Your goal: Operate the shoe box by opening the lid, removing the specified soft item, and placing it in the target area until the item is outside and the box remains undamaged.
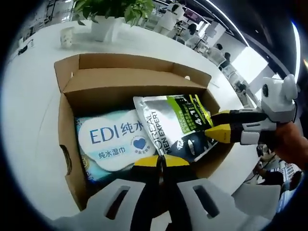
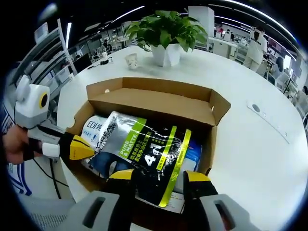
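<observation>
**Pouch gripped at the box mouth, lid already back**

On the left of the left gripper view a paper cup stood well apart from the box, with a potted plant beside it on the white table. The box lay open, its lid folded back on the far side, so that step looked done. Inside, a wipes pack lay flat on the left, and the silver pouch lay tilted over its right edge. The left gripper hung at the near rim, its yellow-tipped fingers together with nothing visibly held; I judged it waited there to steady the box. From the right, the right gripper reached in with its jaws at the pouch's right edge.

In the right gripper view the left gripper came in from the left at the box wall, touching or just beside the pouch's corner. The pouch ran down between the right gripper, whose fingers stood apart with the pouch's dark end between them; I judged it clamped on that end, though contact at the pads was hard to see. The pouch was still inside the box, probably the soft item to lift out.

The raised lid and the right wall flap stood nearest the way out; a lift dragged sideways could catch and tear them. The table to the right lay open as a likely target.
</observation>
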Available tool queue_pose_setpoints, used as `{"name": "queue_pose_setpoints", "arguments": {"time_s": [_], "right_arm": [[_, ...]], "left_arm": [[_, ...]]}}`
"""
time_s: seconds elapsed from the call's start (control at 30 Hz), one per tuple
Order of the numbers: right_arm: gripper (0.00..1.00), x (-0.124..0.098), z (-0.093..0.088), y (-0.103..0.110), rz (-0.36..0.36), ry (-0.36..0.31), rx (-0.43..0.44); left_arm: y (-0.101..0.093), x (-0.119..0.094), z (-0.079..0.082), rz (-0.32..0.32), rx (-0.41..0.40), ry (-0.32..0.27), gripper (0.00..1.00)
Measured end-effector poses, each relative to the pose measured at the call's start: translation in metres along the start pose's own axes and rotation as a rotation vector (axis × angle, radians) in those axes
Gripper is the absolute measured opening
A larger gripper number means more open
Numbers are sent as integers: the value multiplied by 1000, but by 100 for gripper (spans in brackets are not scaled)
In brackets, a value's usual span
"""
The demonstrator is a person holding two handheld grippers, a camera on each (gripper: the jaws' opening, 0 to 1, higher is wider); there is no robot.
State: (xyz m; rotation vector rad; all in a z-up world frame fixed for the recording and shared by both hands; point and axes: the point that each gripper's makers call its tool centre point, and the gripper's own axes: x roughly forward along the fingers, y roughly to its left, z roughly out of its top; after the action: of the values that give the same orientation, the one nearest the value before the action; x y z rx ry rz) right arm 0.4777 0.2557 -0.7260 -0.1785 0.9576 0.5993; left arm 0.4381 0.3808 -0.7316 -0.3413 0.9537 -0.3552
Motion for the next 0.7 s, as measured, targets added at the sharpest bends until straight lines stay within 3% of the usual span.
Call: {"name": "queue_pose_setpoints", "arguments": {"time_s": [0.4, 0.7], "right_arm": [[36, 7, -3, 10, 48, 16, 52], [19, 2, 0, 2, 39, -27, 130]], "left_arm": [[3, -5, -1, -5, 2, -3, 1], [1, -6, -2, -19, 16, 3, 1]]}}
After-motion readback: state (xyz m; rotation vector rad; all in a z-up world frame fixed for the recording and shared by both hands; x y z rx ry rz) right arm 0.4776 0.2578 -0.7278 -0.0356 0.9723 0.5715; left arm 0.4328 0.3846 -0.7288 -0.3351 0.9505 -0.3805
